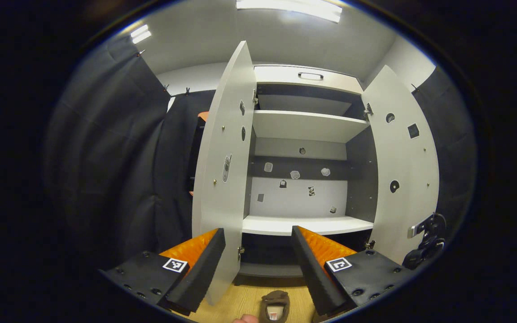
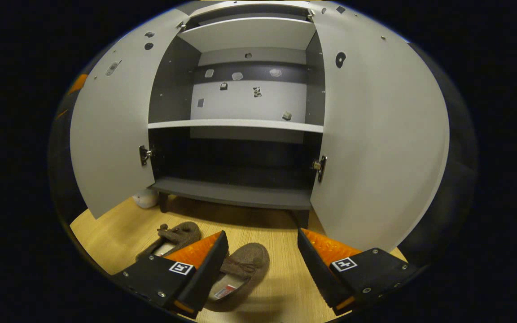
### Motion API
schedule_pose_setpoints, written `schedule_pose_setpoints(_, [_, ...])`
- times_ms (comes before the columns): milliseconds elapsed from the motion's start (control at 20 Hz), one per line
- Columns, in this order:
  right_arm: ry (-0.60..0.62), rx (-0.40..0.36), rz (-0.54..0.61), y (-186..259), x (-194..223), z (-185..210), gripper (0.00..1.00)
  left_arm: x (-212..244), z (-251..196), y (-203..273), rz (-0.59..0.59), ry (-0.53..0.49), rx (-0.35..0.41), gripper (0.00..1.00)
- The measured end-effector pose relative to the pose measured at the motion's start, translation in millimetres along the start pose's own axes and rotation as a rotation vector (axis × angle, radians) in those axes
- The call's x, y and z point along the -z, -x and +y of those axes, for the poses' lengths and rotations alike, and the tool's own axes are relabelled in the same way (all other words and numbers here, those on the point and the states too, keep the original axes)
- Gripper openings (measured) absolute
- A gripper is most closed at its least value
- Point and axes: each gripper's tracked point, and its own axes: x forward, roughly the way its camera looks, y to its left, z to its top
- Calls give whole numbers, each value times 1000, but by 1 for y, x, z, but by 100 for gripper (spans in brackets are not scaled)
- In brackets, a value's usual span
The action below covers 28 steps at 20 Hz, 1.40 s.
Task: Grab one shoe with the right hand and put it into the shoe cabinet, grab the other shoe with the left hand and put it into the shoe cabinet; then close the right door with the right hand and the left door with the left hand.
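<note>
Closest to the lens in the right gripper view, the right gripper [image 2: 260, 269] hangs low over a pale wooden floor [image 2: 281, 233], its jaws spread wide with nothing between them. Just behind its left finger, at about 7 o'clock in that view, lies a brown fuzzy moccasin slipper with a small bow [image 2: 240, 271], its toe pointing toward 1 o'clock and its heel partly hidden by the finger. A second brown fuzzy slipper of the same kind [image 2: 173, 237] rests beside it at 8 o'clock, near but apart from the first. Both shoes sit on the floor in front of the cabinet, not yet inside.

Ahead, at 12 o'clock, stands the white and dark grey shoe cabinet [image 2: 240, 125] with bare shelves. Its left door, a white flat panel [image 2: 110, 134], swings out toward 9 o'clock, and its right door, a matching white panel [image 2: 375, 143], swings out toward 3 o'clock. A small white rounded object [image 2: 145, 198] sits on the floor by the cabinet's left foot; what it is cannot be told.

In the left gripper view, the left gripper [image 1: 258, 264] is held higher, facing the middle shelf, jaws likewise wide and holding nothing. One slipper shows at 6 o'clock below it.
</note>
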Motion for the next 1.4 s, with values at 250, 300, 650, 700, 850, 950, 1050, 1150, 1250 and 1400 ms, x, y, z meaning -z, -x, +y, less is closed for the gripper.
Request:
schedule_pose_setpoints(250, [12, 11, 172, -14, 65, 1, 97, 2, 3, -1, 1, 5, -4, 96])
schedule_pose_setpoints(300, [11, 16, 205, -17, 76, 0, 97, 2, 3, -1, 2, 6, -5, 96])
schedule_pose_setpoints(650, [-5, 4, 354, -34, 121, -1, 98, 5, 7, -3, 7, 6, -15, 96])
schedule_pose_setpoints(700, [11, 26, 354, -40, 123, -8, 97, 5, 7, -4, 8, 7, -16, 96])
schedule_pose_setpoints(850, [13, 43, 383, -56, 135, -15, 96, 6, 7, -2, 12, 10, -16, 96])
schedule_pose_setpoints(950, [-20, 12, 383, -62, 137, -8, 92, 6, 7, -3, 12, 6, -16, 96])
schedule_pose_setpoints(1050, [-9, -12, 357, -70, 136, -5, 75, 6, 7, -2, 11, 4, -17, 96])
schedule_pose_setpoints(1150, [10, -43, 333, -75, 134, 1, 64, 8, 7, -2, 15, 11, -15, 96])
schedule_pose_setpoints(1250, [23, -57, 330, -74, 136, 5, 45, 10, 5, -2, 20, 18, -11, 96])
schedule_pose_setpoints(1400, [50, -38, 317, -74, 134, -3, 24, 12, 5, 1, 23, 25, -10, 96])
